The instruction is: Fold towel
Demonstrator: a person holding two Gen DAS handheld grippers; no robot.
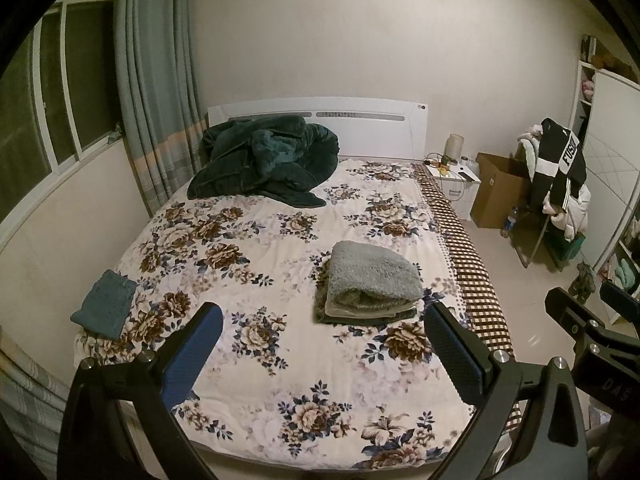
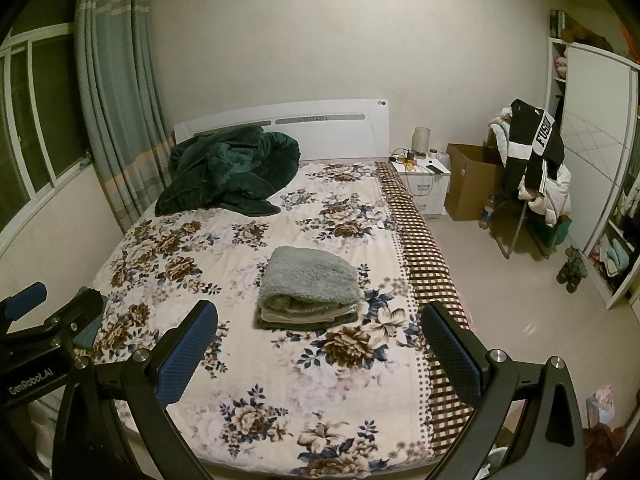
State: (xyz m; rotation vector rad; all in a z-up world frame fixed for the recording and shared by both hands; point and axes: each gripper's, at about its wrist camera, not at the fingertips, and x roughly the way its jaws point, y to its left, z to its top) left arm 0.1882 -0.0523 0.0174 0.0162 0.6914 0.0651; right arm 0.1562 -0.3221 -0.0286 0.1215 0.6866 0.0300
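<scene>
Towel (image 1: 372,280) lies folded on top of a small stack on the bed (image 1: 280,380), toward the bed's right side and well short of the dark blanket (image 1: 264,160) heaped at the headboard. It sits ahead of both grippers — slightly right of centre in the left wrist view, slightly left of centre in the right wrist view, so it lies between them. Its long axis runs across the bed, with the rolled, folded edge facing the grippers. A smaller teal cloth (image 1: 106,306) rests at the bed's left edge, apart from the stack.

Left hand-held gripper (image 1: 320,356) hovers above the bed's foot, fingers spread wide, holding nothing. Right hand-held gripper (image 2: 320,356) hangs level beside it, likewise wide apart and empty. By my judgement neither is clearly nearer, and the towel looks already folded.
</scene>
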